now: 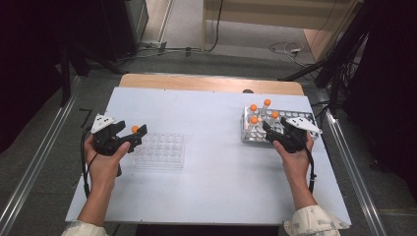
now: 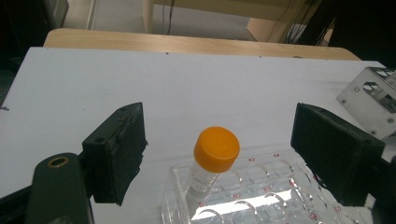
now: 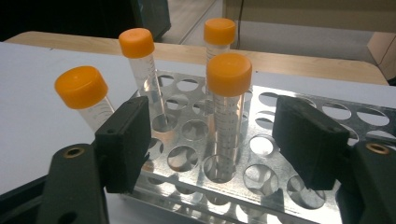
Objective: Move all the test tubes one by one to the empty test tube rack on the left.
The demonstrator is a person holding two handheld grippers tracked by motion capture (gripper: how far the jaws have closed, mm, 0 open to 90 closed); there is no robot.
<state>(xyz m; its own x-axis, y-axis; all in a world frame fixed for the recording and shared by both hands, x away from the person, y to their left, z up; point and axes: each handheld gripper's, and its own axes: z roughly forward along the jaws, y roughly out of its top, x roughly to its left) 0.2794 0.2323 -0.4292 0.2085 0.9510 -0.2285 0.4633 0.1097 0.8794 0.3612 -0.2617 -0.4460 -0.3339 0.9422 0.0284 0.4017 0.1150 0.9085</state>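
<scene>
Four orange-capped clear tubes [image 3: 227, 112] stand in a perforated metal rack [image 3: 299, 186]; both grippers' fingers gape, gripping nothing.

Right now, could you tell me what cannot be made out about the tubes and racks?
- Clear rack: left gripper view, near end cut off by the bottom edge.
- Lone tube: its label print is too small.
- Metal rack: high view, partly hidden by the right gripper.
- Leaning tube: right gripper view, lower end behind a finger.
</scene>
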